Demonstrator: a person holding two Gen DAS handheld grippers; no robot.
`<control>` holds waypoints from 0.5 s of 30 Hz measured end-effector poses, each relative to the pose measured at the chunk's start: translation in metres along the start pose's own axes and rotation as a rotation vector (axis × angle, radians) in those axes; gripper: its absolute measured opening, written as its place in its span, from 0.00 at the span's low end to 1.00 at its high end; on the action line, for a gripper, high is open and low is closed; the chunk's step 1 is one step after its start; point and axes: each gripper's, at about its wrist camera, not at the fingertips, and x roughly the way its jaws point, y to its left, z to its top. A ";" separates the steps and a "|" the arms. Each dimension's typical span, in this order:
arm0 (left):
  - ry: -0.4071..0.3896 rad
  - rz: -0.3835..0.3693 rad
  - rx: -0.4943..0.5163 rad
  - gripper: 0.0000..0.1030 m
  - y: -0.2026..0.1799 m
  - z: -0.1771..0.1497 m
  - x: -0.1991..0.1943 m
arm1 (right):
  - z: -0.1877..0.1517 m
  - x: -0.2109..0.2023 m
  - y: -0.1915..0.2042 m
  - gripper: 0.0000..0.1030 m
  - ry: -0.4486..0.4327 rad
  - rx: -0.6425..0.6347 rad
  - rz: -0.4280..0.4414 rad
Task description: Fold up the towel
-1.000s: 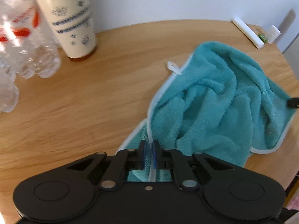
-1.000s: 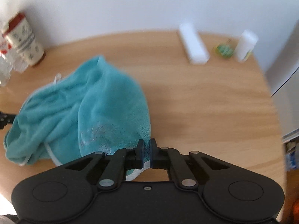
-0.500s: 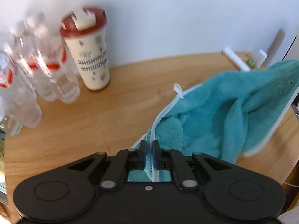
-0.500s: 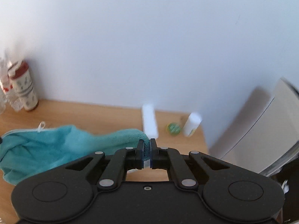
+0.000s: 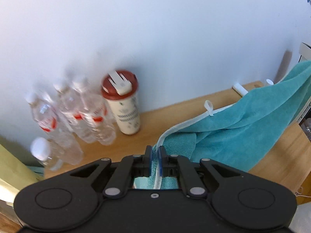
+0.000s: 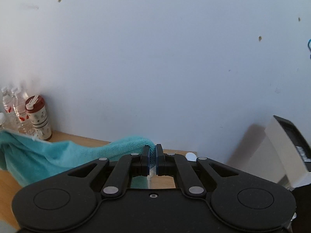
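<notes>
Soft, even daylight is filling both fisheye views, washing the pale wall bluish-white. Motion blur is smearing the clear plastic bottles and red-lidded patterned cup in the left view. Edges are bending and darkening at the corners.

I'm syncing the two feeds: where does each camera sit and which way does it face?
Left wrist: sits behind the left tongs, faces the wall, bottles and cup; tongs clamp the towel.
Right wrist: sits behind the right tongs, faces mostly bare wall; tongs clamp the towel.
Shared: towel, cup, bottles, table.
</notes>
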 end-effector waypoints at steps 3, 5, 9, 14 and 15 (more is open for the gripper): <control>-0.054 0.055 -0.004 0.01 0.007 0.004 -0.045 | 0.007 -0.030 0.001 0.05 -0.033 0.001 0.024; -0.078 0.064 0.015 0.01 0.009 0.005 -0.069 | 0.010 -0.053 0.000 0.05 -0.059 -0.007 0.033; -0.015 0.083 0.037 0.01 0.009 -0.005 -0.057 | 0.000 -0.044 0.004 0.05 -0.001 -0.041 0.023; 0.134 -0.027 0.082 0.03 -0.011 -0.042 0.030 | -0.040 0.034 0.004 0.05 0.166 -0.050 -0.012; 0.164 -0.041 0.101 0.03 -0.016 -0.049 0.044 | -0.046 0.049 0.003 0.05 0.195 -0.060 -0.028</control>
